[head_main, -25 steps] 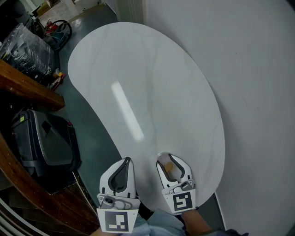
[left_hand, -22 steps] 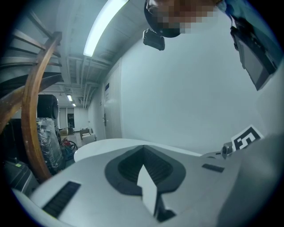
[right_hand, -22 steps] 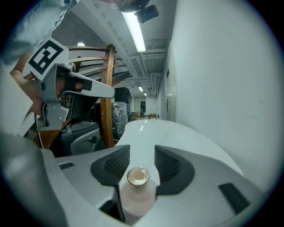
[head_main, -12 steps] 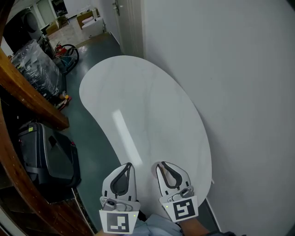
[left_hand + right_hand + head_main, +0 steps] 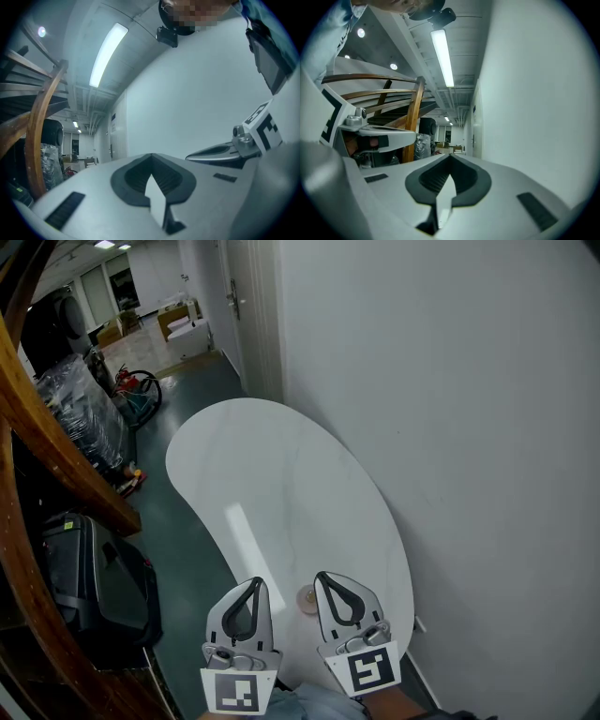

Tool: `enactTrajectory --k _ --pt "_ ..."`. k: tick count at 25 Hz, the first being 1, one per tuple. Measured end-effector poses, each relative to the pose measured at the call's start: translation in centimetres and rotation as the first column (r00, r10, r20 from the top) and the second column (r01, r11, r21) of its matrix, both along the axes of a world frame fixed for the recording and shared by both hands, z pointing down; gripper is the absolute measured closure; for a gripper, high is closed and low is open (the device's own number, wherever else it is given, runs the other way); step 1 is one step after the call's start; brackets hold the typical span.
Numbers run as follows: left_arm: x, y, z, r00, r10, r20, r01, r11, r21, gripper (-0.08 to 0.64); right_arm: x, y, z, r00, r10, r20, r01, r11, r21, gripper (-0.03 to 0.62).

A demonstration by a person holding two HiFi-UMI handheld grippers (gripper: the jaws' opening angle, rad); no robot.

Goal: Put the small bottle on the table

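At the worktop's near edge sat the small bottle, just between the left tongs and right tongs. Both were clenched tight, empty, nothing gripped!

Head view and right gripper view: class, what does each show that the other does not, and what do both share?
Only the head view shows the table, the bottle on it, and a dark case on the floor. Only the right gripper view shows the ceiling light. Both show the left hand-held gripper and the right hand-held gripper, each with its jaws shut and empty, as well as the wooden rail and the white wall.
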State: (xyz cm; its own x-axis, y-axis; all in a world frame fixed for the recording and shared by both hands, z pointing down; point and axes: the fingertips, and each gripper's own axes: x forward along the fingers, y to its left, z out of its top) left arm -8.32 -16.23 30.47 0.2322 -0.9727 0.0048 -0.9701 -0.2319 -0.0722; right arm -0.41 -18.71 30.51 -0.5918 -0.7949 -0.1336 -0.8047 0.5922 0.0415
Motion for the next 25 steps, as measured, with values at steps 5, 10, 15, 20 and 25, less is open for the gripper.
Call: enactTrajectory --k 5,10,15,20,25 --pt "0.2 0.5 -0.6 1.0 0.0 0.007 0.0 1.0 0.021 0.56 0.2 0.4 -0.3 1.0 -0.012 -0.002 0.012 1.0 0.002 0.592" --pt "0.3 0.7 -0.7 1.0 -0.005 0.004 0.005 1.0 0.022 0.56 0.2 0.6 -0.4 1.0 -0.02 0.006 0.02 1.0 0.006 0.592" --pt "0.2 1.0 -0.7 1.0 -0.004 0.01 0.004 1.0 0.022 0.56 0.1 0.9 -0.4 1.0 -0.017 0.008 0.017 1.0 0.001 0.592" --pt "0.0 1.2 -0.6 1.0 -0.002 0.01 0.002 1.0 0.018 0.56 0.0 1.0 -0.3 1.0 -0.014 0.009 0.014 1.0 0.005 0.592" --pt "-0.1 1.1 -0.6 1.0 -0.004 0.006 0.004 1.0 0.027 0.56 -0.2 0.9 -0.2 1.0 -0.016 0.011 0.016 1.0 0.006 0.592"
